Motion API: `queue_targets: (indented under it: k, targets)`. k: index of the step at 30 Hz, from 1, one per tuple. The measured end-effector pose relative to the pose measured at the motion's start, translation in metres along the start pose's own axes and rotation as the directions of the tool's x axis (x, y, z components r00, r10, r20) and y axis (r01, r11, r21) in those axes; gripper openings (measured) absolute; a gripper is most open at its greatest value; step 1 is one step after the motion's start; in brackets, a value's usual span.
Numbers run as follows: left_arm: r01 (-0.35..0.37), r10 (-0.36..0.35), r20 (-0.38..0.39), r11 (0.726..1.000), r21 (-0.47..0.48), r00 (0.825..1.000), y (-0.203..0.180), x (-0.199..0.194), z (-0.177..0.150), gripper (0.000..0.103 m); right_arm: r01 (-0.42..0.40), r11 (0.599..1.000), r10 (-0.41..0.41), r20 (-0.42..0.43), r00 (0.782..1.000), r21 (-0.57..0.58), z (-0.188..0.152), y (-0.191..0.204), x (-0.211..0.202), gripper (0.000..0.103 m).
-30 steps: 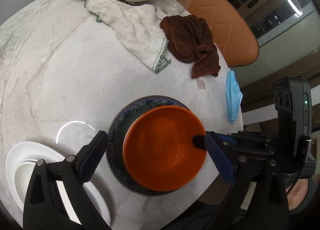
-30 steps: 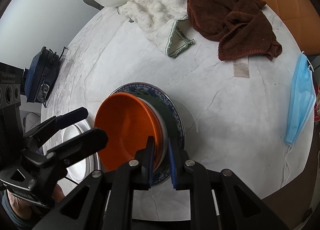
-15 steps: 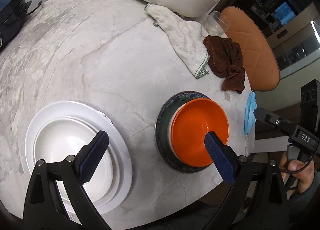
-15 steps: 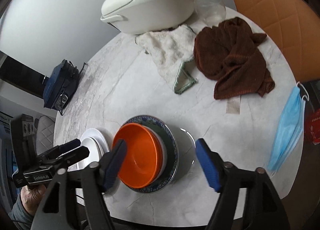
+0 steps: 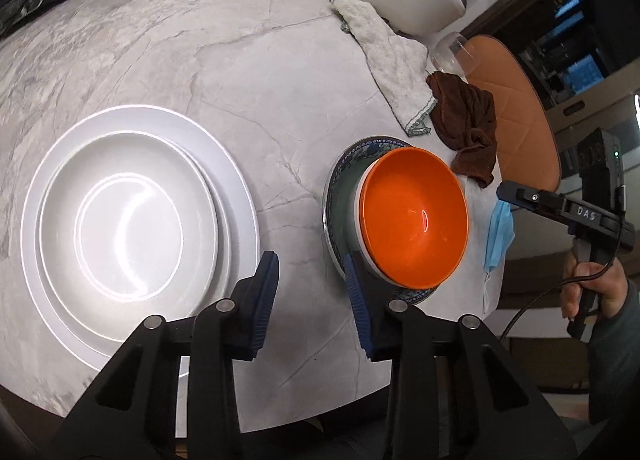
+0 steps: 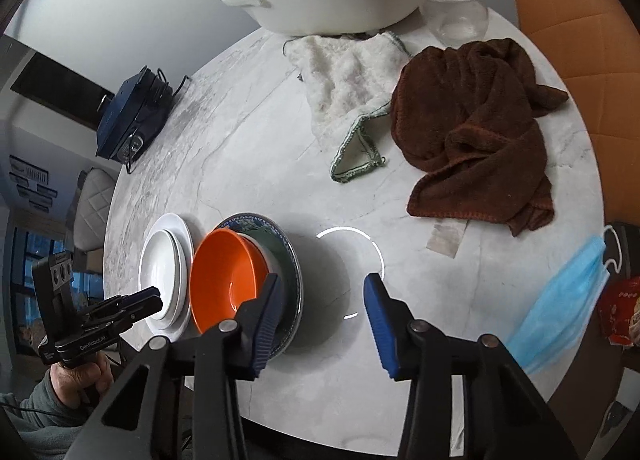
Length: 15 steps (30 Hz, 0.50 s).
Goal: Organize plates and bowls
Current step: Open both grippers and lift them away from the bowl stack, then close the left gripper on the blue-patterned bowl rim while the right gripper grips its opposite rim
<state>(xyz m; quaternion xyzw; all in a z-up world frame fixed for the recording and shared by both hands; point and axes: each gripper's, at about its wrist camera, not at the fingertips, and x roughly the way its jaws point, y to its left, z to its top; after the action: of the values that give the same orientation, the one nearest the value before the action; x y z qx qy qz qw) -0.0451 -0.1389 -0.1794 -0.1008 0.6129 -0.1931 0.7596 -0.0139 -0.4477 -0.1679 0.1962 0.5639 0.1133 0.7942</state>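
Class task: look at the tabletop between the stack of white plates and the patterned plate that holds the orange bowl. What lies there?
Nothing: bare marble table separates the white plates from the patterned plate under the orange bowl. The left wrist view shows it best.

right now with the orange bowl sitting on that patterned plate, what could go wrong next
1. The orange bowl sits off-centre on the patterned plate, overhanging its near rim; a nudge could tip it.
2. That stack stands near the table edge.
3. The left gripper is closing on nothing, its fingers close to the plate rim, and might knock it.
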Motion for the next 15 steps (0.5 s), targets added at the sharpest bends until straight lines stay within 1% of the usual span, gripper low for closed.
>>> queue_targets:
  k: [2,5,8,13,15]
  targets:
    - [-0.001,0.003,0.018,0.998,-0.067,1.000,-0.002,0.003,-0.006,0.032,-0.026,0.998,0.023,-0.051,0.998,-0.061,0.009,0.000,0.015,0.042]
    - [-0.016,0.018,0.012,0.992,-0.128,1.000,-0.012,0.013,-0.016,0.032,-0.074,0.988,0.056,-0.131,0.990,-0.138,0.019,0.001,0.034,0.042]
    - [-0.052,0.052,-0.005,0.985,-0.165,0.999,-0.019,0.025,-0.030,0.032,-0.127,0.971,0.089,-0.191,0.978,-0.201,0.025,0.003,0.046,0.042]
    - [-0.046,0.047,0.001,0.972,-0.230,0.999,-0.023,0.038,-0.040,0.032,-0.183,0.947,0.114,-0.256,0.960,-0.265,0.033,0.005,0.062,0.042]
    - [-0.039,0.042,0.006,0.971,-0.234,0.999,-0.024,0.042,-0.039,0.032,-0.197,0.941,0.120,-0.274,0.954,-0.277,0.033,0.006,0.066,0.042]
